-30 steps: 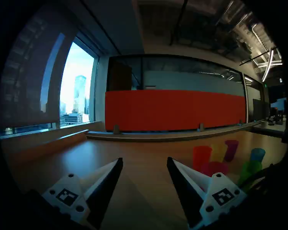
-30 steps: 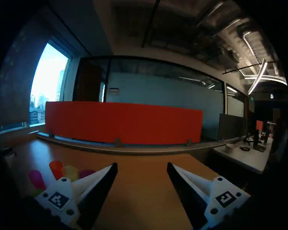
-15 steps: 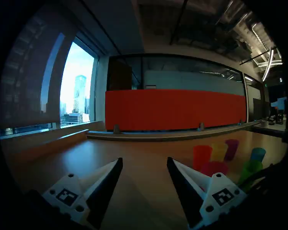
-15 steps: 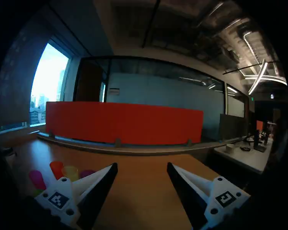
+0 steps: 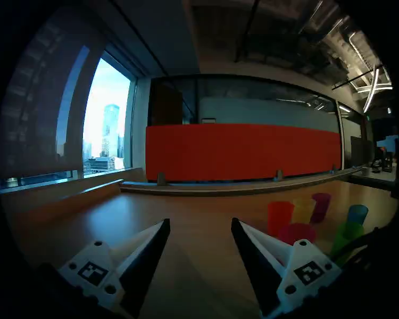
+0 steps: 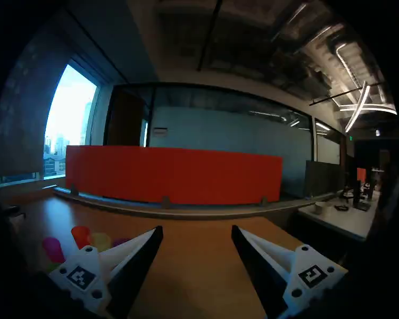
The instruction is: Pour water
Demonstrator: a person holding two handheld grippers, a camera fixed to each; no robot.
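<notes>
Clustering on table [image 5: 146, 207] beside left gripper [image 5: 200, 220] (spread, empty): coloured cups [image 5: 280, 215]; right gripper [image 6: 196, 228] spread too.

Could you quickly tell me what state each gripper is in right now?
Left gripper: open, holding nothing.
Right gripper: open, holding nothing.

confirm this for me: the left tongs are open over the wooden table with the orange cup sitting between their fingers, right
Not right. In the left gripper view the left tongs are open over the wooden table, but nothing sits between their fingers. The orange cup stands on the table off to the right of them.
</notes>
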